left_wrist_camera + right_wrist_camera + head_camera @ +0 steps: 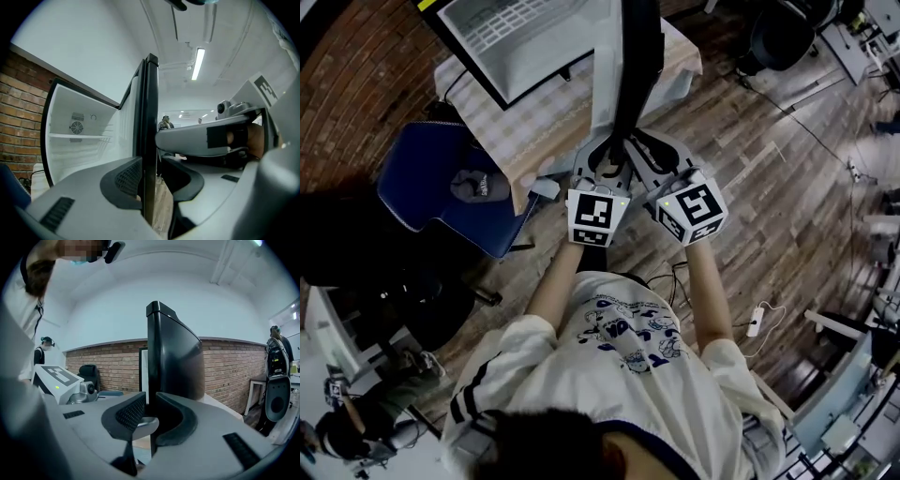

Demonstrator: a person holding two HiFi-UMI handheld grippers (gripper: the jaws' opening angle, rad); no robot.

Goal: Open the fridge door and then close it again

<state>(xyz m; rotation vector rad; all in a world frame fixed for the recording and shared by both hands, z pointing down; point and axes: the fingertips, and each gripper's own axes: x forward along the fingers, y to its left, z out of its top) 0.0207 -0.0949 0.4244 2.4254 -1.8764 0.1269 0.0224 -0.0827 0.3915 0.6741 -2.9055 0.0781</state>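
Brick wall (pixel 229 366) and plank floor (pixel 769 216) lay behind. Fridge door (pixel 635 66) stood open; left gripper (pixel 150 180) and right gripper (pixel 151 416), side by side, each clamped its near edge.

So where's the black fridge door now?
Head view, top centre: the black fridge door stands open, its edge gripped by the left tool and right tool, white fridge interior leftward.

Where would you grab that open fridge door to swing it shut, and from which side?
Grip the door by its free upright edge, coming at it edge-on with one finger on each face. It is a thin flat slab standing open, and no handle shows. The left gripper and the right gripper are both clamped on that edge this way.
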